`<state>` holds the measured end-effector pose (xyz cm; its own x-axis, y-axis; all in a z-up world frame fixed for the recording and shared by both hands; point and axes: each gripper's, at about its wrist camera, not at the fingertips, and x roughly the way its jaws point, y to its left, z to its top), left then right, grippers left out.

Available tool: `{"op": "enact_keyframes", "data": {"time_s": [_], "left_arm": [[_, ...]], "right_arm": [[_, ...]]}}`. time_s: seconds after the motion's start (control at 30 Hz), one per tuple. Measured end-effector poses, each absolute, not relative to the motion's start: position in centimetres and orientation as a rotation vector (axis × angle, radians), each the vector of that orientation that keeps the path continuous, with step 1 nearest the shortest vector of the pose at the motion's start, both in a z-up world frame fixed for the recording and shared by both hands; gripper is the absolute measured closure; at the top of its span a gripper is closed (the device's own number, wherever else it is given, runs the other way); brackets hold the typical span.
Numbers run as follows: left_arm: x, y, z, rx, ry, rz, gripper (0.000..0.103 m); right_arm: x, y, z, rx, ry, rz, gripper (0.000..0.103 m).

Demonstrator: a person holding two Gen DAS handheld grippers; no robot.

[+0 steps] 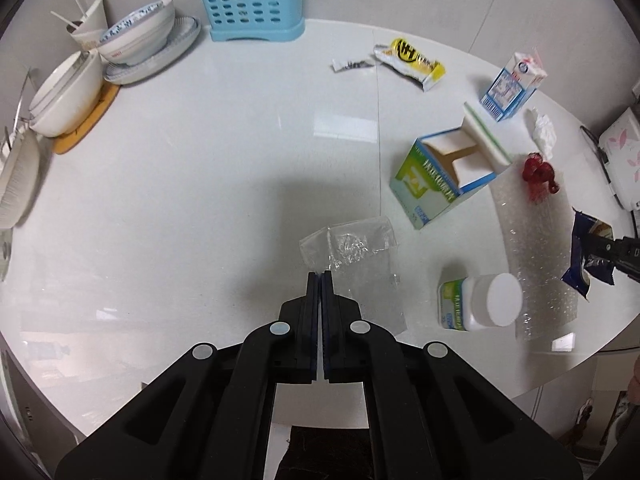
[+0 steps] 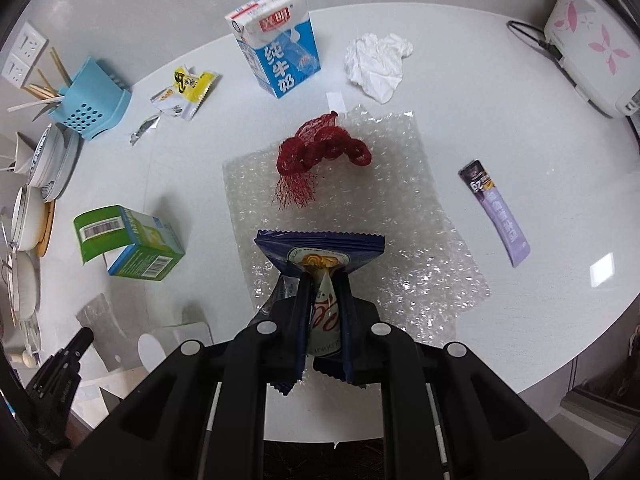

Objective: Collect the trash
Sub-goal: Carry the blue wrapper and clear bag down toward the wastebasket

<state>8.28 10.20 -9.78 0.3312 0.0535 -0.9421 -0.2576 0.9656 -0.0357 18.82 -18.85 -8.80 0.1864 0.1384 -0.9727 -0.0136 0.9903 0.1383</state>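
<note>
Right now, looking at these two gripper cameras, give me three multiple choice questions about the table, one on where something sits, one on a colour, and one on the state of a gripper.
1. Where does the red mesh netting lie?
A. on the bubble wrap
B. inside the blue utensil basket
C. on top of the milk carton

2. What colour is the long stick sachet to the right of the bubble wrap?
A. yellow
B. purple
C. green

3. What is the right gripper doing?
A. open over the crumpled tissue
B. shut with nothing in it
C. shut on the dark blue wrapper

Answers: 1 A, the netting rests on the sheet's far half. 2 B, its face is lilac with a darker purple end. 3 C, both fingers pinch the wrapper, which fans out above them.
</note>
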Motion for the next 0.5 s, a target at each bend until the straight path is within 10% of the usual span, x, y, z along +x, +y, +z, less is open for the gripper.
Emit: {"op": "enact_keyframes", "data": {"time_s": [0.5], "left_arm": [[4.6, 5.9, -4.8, -0.180, 1.104, 0.177, 0.103]], "right_arm": [[12.4, -21.0, -3.8, -0.002, 1.214, 0.134, 0.091]]}}
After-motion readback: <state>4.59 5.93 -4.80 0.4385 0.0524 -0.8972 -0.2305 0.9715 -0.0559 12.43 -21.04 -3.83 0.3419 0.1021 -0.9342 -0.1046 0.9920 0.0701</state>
